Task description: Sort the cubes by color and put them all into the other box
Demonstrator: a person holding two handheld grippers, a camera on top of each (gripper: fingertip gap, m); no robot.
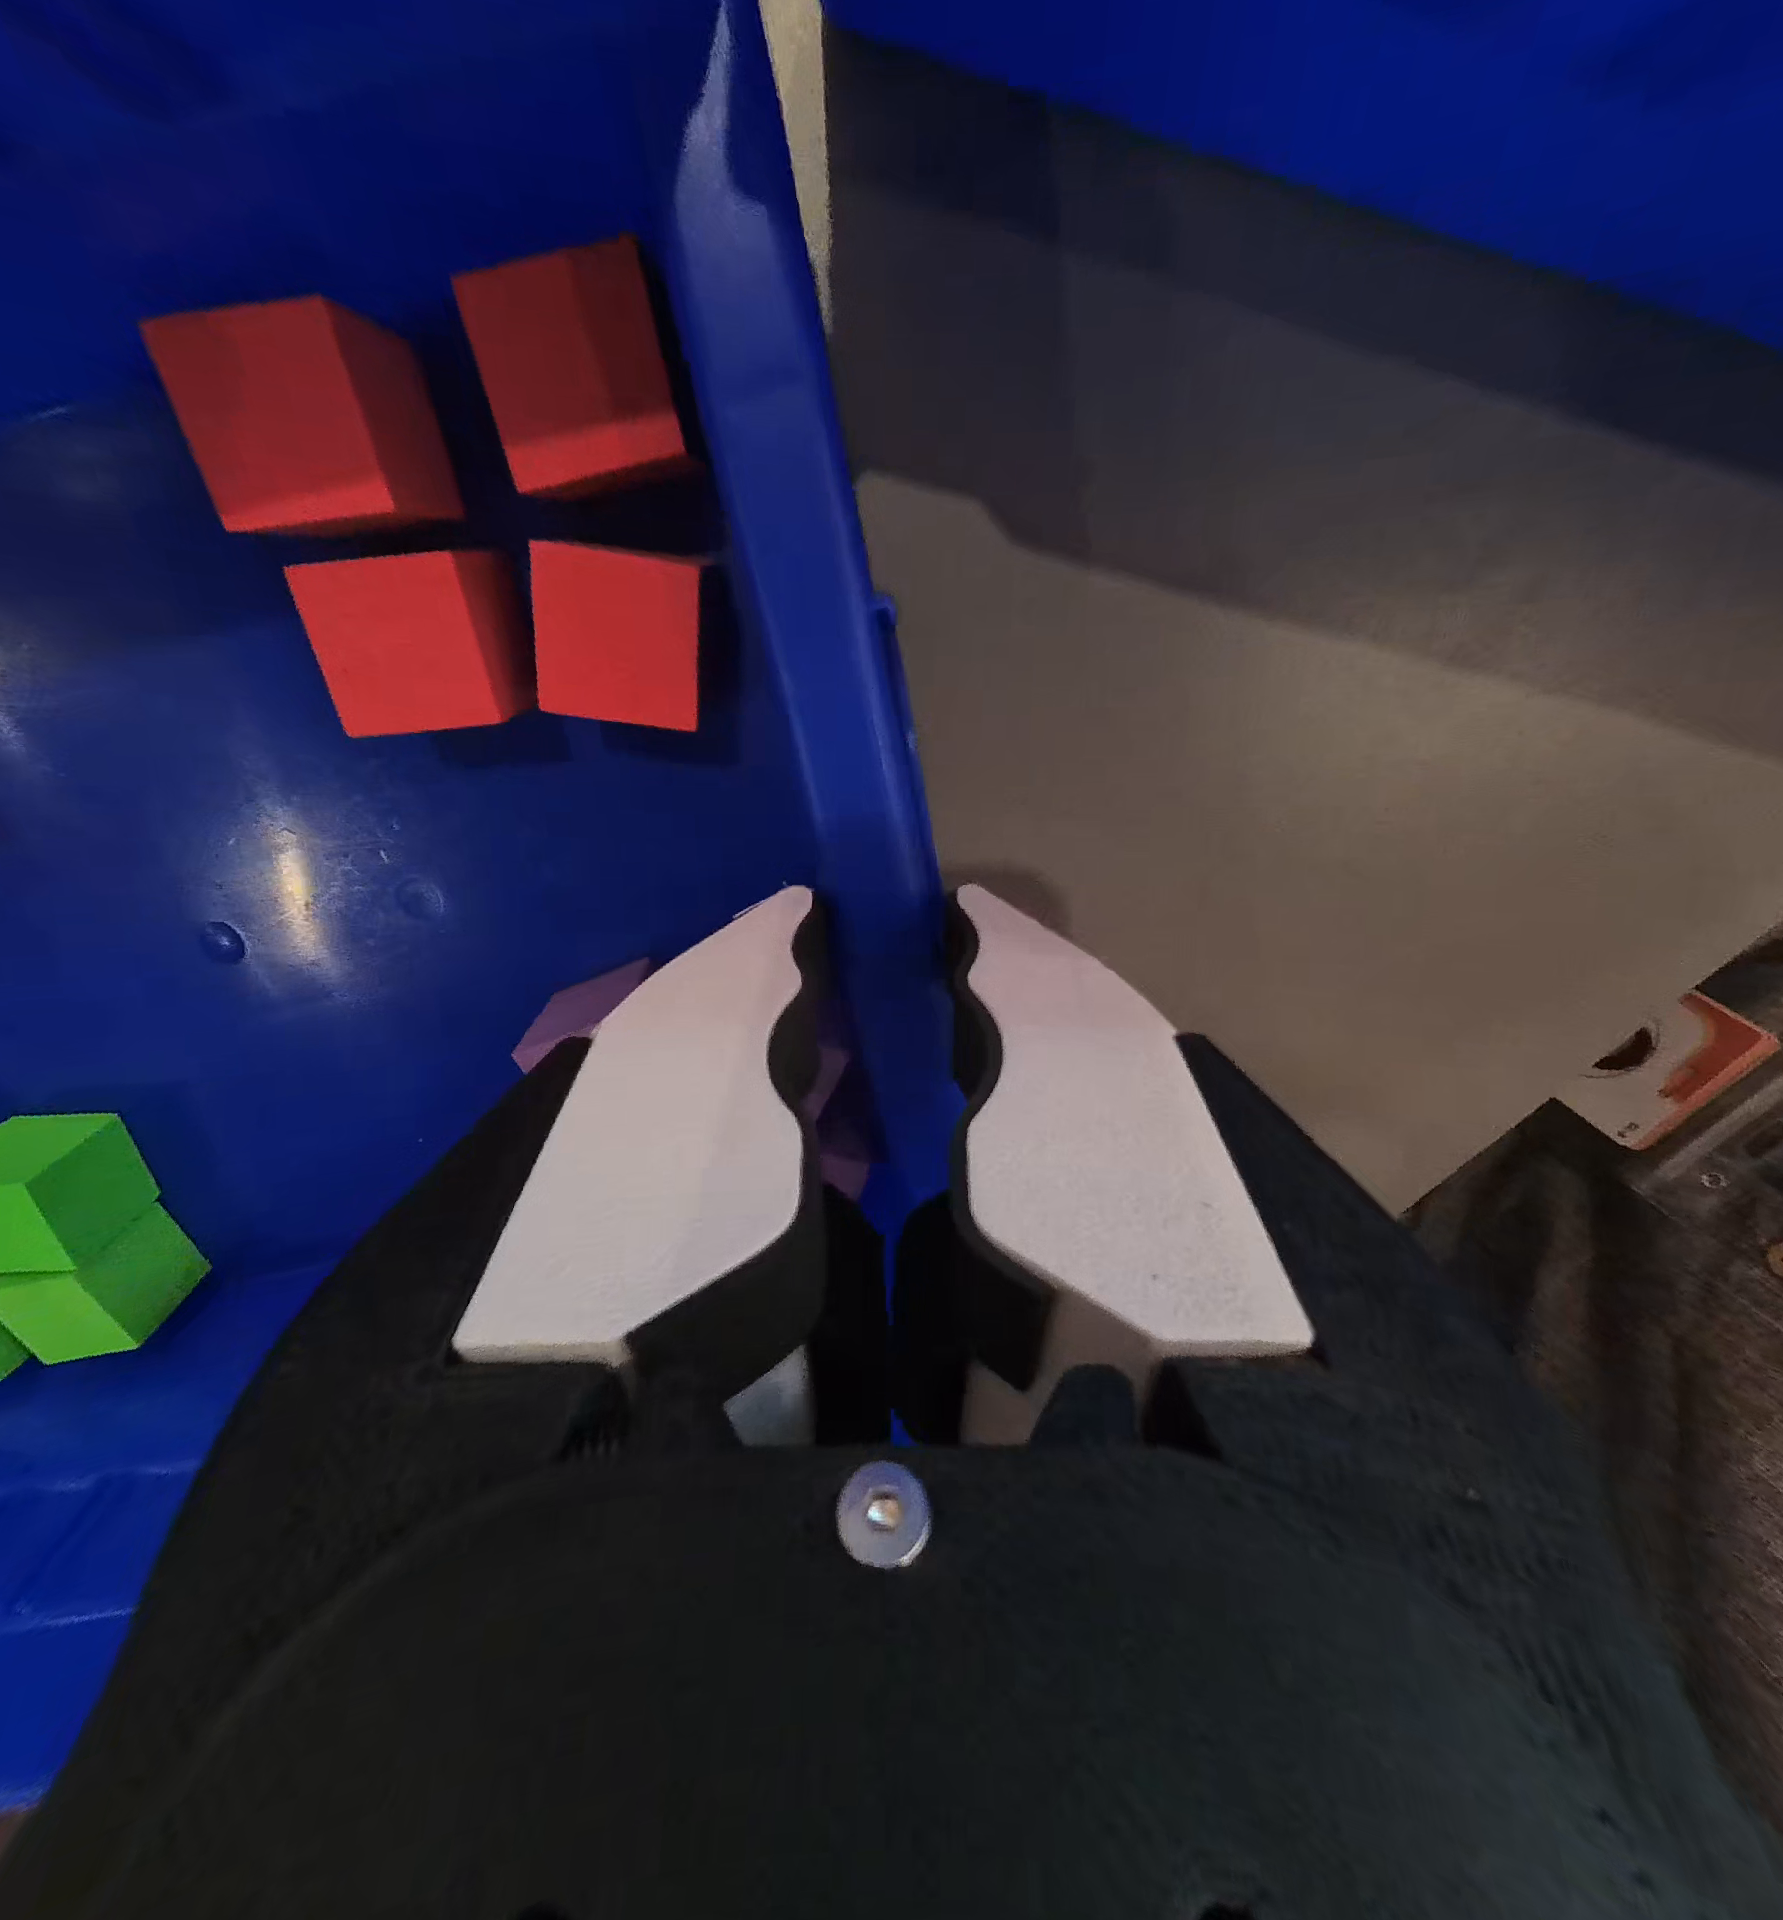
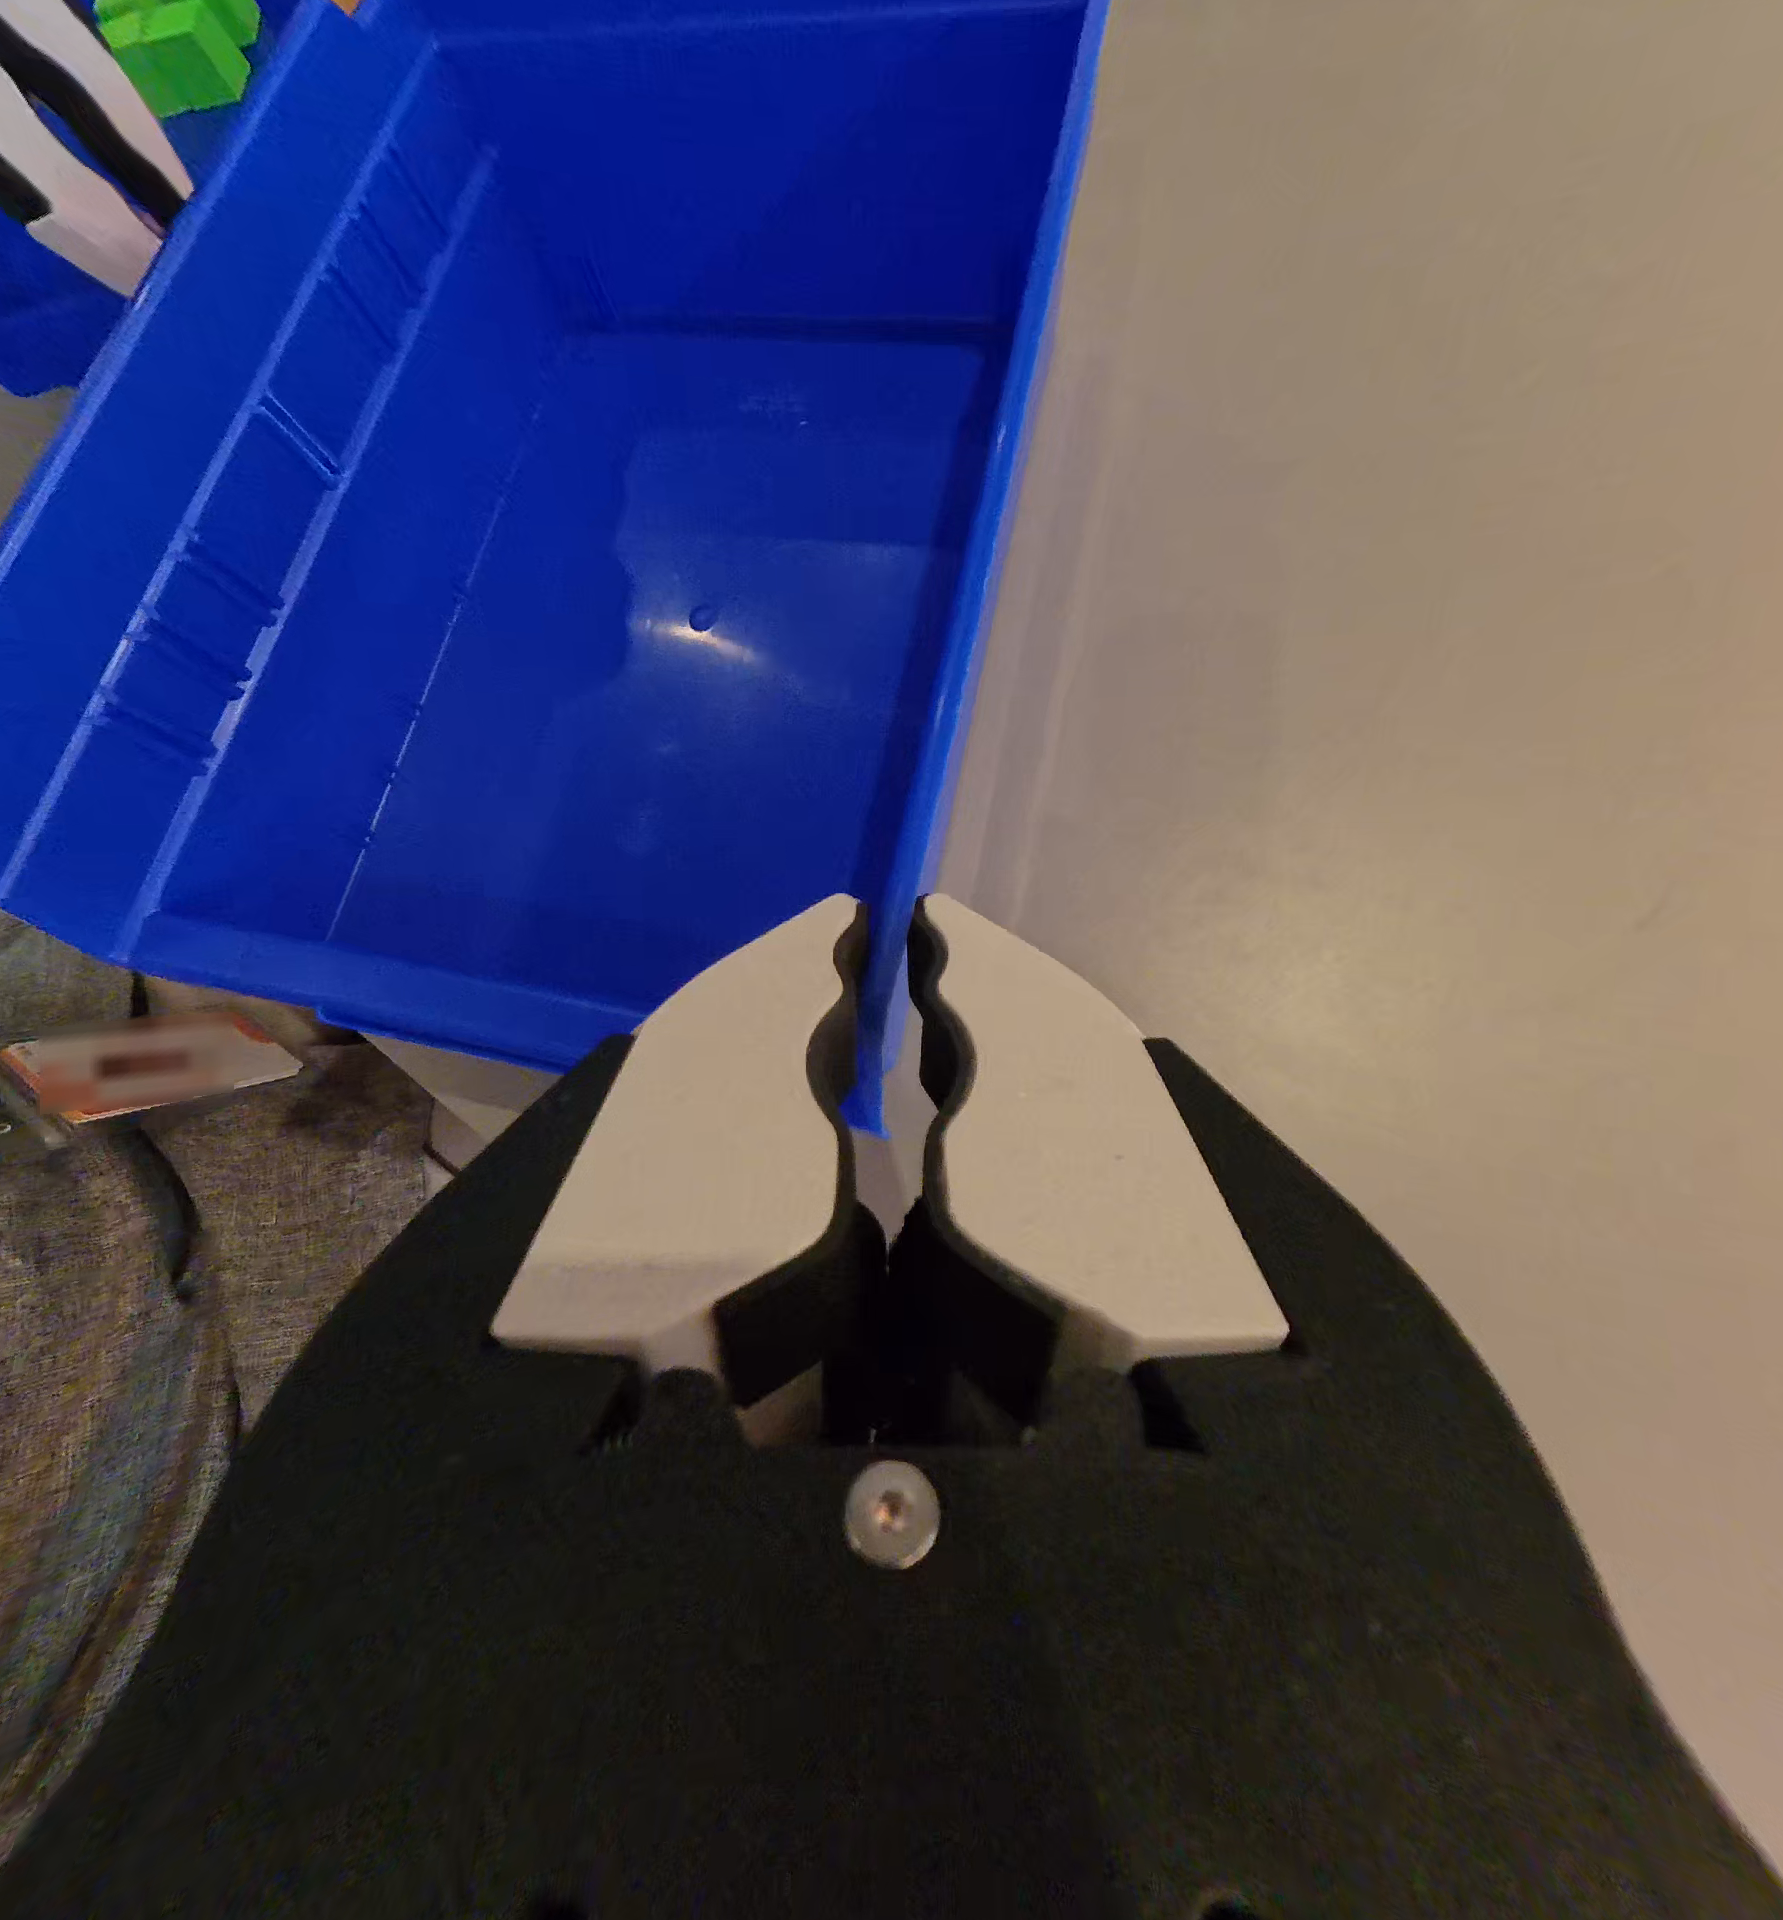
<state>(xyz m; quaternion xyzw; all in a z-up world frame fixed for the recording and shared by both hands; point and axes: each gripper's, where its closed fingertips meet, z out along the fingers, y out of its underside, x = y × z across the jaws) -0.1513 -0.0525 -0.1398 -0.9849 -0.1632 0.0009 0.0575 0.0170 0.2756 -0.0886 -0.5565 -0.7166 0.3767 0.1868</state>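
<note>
My left gripper [image 1: 882, 914] is clamped on the right wall of a glossy blue bin [image 1: 243, 831] holding red cubes [image 1: 430, 488], green cubes [image 1: 45, 1236] and a purple block [image 1: 580, 1013]. My right gripper [image 2: 892, 920] pinches the near right corner of an empty blue bin [image 2: 1022, 416] on the pale desk [image 2: 1438, 623].

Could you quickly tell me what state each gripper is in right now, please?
Left gripper: shut on the blue plastic bin with blocks' wall.
Right gripper: shut on the empty blue plastic bin's wall.

The right gripper [image 2: 889, 935] clamps the right wall of a blue bin [image 2: 596, 582] at its near corner. Green blocks [image 2: 180, 52] and the left gripper [image 2: 66, 156] show beyond the bin's far left corner.
</note>
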